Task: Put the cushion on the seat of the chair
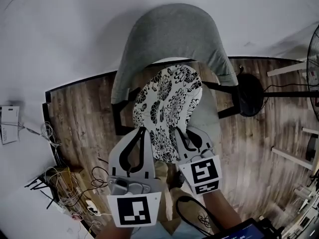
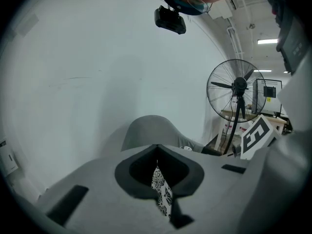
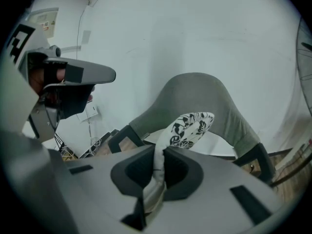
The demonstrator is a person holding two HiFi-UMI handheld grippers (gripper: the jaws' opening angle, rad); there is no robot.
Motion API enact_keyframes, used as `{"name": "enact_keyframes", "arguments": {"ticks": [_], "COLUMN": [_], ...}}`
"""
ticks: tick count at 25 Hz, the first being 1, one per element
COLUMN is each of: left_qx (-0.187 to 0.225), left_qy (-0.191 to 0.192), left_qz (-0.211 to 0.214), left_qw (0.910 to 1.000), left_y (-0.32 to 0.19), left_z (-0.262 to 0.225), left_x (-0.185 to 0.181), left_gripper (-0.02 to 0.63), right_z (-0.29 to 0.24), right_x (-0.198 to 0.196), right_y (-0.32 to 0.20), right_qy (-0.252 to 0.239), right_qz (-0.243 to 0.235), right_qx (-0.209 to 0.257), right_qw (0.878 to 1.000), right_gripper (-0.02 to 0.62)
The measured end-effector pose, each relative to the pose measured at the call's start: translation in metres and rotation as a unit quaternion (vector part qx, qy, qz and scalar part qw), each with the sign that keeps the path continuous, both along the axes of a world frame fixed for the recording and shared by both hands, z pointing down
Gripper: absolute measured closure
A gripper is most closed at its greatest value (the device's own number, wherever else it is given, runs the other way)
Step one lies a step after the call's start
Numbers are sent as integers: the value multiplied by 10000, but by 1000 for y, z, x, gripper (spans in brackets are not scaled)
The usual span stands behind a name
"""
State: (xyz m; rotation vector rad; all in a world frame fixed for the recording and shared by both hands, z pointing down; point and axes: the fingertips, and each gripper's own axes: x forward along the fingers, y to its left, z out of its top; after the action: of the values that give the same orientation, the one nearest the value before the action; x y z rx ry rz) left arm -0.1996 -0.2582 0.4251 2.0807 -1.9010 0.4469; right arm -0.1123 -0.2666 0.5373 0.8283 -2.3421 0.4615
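A cushion [image 1: 168, 108] with a black-and-white flower print hangs over the white seat [image 1: 212, 111] of a grey chair [image 1: 174, 34] with a curved back. My left gripper [image 1: 141, 132] is shut on the cushion's near edge, and my right gripper [image 1: 180, 132] is shut on the same edge just to its right. In the left gripper view a thin strip of the cushion [image 2: 161, 193] is pinched between the jaws. In the right gripper view the fabric [image 3: 157, 174] is bunched between the jaws, and the cushion's far end [image 3: 191, 125] rises in front of the chair back [image 3: 204, 99].
A standing fan's round base [image 1: 250, 94] sits on the wood floor right of the chair, with its head [image 2: 238, 87] in the left gripper view. Tangled cables [image 1: 65, 183] lie at the lower left. White frame pieces [image 1: 291, 158] stand at the right. A white wall is behind the chair.
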Motion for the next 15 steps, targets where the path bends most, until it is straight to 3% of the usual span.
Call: {"name": "enact_keyframes", "arguments": {"ticks": [15], "left_qx": [-190], "left_qy": [62], "left_qz": [565], "left_qw": [9982], "left_y": [-29], "left_z": [45], "left_x": [54], "left_gripper": [597], "right_z": [58], "right_x": [76], "right_y": [-19], "right_qy": [205], "right_qz": [706], "right_qx": [-373], "right_qw": [9966], "right_gripper": [561]}}
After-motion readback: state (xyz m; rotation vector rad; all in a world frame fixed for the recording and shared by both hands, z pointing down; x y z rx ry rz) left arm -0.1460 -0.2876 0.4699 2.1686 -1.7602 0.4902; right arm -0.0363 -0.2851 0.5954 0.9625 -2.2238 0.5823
